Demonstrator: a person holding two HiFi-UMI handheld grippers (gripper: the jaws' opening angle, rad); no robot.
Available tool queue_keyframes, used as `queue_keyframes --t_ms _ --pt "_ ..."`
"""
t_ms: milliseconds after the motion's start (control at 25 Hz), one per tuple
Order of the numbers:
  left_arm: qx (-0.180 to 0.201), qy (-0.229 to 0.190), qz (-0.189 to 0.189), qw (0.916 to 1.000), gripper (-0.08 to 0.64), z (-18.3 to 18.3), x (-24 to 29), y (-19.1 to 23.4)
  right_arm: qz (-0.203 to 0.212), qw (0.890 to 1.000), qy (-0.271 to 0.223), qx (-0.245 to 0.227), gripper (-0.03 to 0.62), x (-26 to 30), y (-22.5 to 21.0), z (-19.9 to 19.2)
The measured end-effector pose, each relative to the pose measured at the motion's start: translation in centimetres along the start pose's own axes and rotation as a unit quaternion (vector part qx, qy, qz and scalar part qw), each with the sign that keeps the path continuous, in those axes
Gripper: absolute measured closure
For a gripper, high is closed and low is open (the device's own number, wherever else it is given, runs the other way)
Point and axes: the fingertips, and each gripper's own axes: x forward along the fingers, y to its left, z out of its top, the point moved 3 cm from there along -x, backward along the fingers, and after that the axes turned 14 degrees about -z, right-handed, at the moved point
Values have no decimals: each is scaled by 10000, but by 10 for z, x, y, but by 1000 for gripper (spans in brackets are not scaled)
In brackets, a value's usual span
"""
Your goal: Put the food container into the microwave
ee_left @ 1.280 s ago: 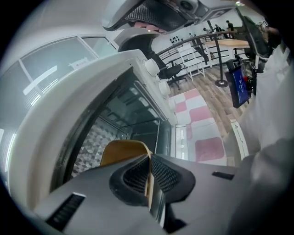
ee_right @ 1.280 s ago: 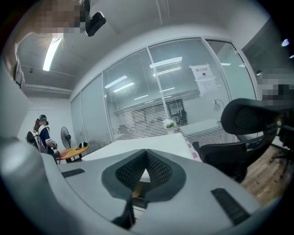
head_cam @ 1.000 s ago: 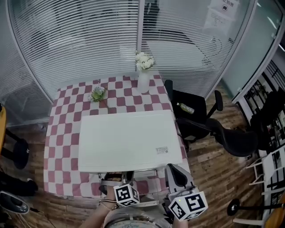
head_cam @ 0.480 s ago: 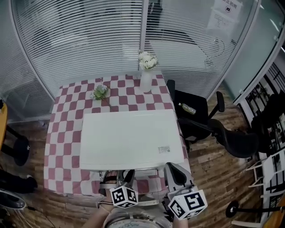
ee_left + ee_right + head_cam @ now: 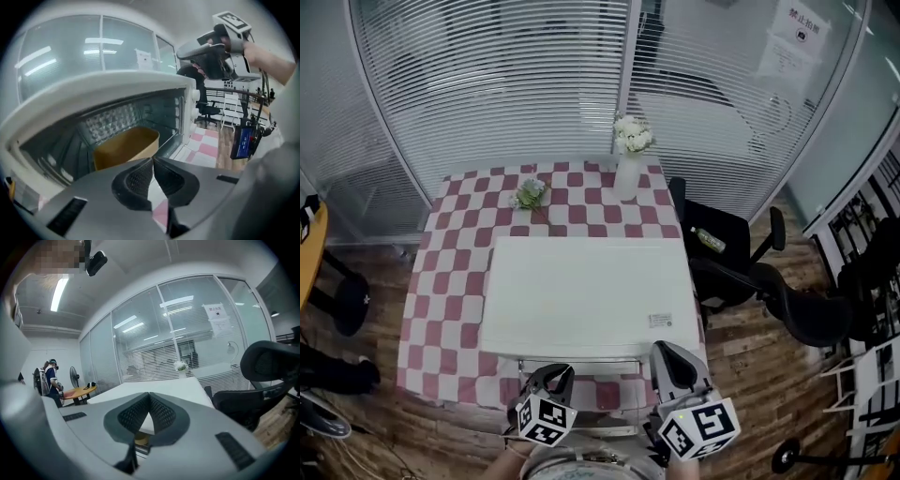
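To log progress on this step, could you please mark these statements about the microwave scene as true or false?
1. The food container sits inside the microwave. True.
2. The left gripper grips the container. False: its jaws have just been closing, with nothing between them.
3. A white vase stands beyond the microwave. True.
4. The right gripper is wide open. False: its jaws are together, empty.
5. The tablecloth is plain blue. False: it is red-and-white checked.
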Motion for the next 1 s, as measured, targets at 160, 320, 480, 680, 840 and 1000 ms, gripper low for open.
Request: queue_keyframes --t_ms 160,320,480,680,840,1000 --pt "-361 131 156 9991 543 -22 5 11 57 10000 -25 -30 598 1 3 3" --pt "-360 91 304 9988 545 -24 11 25 37 10000 -27 -65 598 0 6 4" --pt "-322 75 250 9991 545 -20 22 33 -16 10000 -20 -76 598 -1 4 3" --pt "-241 50 97 9997 545 -13 33 35 -139 9999 -14 -61 598 -7 2 3" --pt "-173 24 97 9998 544 -6 39 42 -238 9997 -13 -57 598 -9 1 1" --pt "-135 15 50 9999 543 -2 44 45 -297 9995 39 -47 598 -11 -1 -2"
